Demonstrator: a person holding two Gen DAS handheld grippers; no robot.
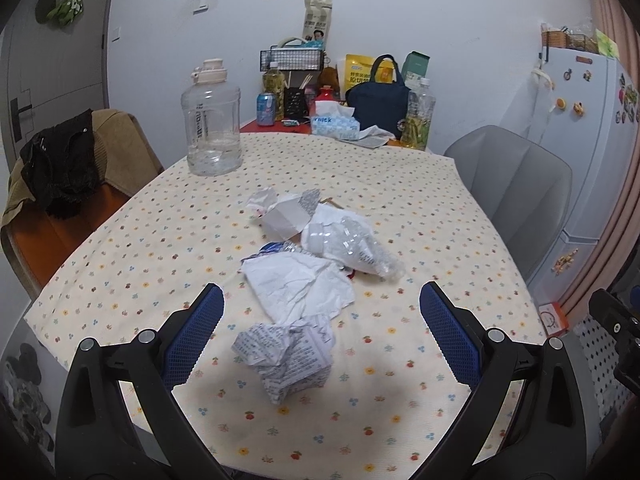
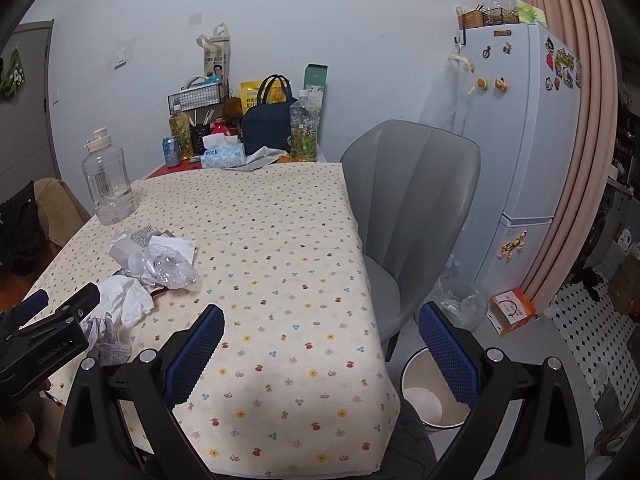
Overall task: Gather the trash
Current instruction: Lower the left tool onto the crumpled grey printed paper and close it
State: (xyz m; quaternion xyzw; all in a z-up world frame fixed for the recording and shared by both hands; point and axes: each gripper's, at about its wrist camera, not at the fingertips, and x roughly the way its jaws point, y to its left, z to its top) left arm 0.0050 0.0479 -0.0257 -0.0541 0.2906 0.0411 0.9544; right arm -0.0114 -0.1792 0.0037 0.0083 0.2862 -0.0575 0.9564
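My surface (image 1: 400,184) carries a floral cloth; a grey chair (image 2: 412,216) and fridge (image 2: 532,128) stand beside it. My left tool (image 1: 322,308), spread, flanks crumpled printed paper (image 1: 286,354). Only the right view, its tool (image 2: 322,326) spread, shows the floor bin (image 2: 424,396).

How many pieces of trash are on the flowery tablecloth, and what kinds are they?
Crumpled printed paper ball: 1
Crumpled white tissue sheet: 1
Squashed clear plastic bottle: 1
Torn white cardboard box: 1
Total: 4 that I can tell apart; smaller scraps under the pile stay uncounted.
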